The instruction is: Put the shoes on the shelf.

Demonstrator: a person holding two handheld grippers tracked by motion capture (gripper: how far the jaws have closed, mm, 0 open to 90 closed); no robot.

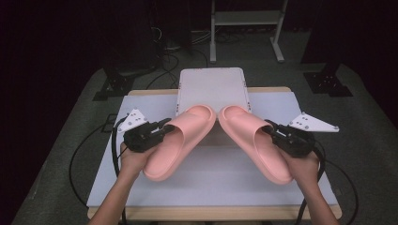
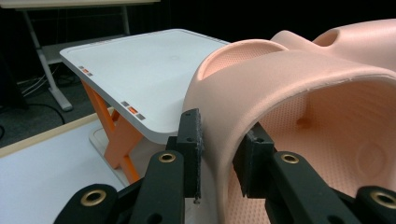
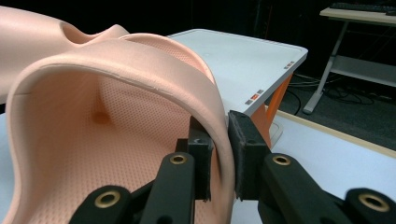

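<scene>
The left claw (image 2: 219, 154) pinches the strap of the left pink slipper (image 1: 180, 140) and the right claw (image 3: 219, 154) the right pink slipper (image 1: 253, 140), toes touching before the white stand (image 1: 211, 84), above the table (image 1: 211, 187).

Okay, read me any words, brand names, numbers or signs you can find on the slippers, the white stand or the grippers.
No readable text anywhere.
White stand: small grey and orange squares along its edge, colour marks only, no letters.
Left slipper and right slipper: plain pink, no brand or size visible.
Left gripper and right gripper: black fingers, no labels.
</scene>
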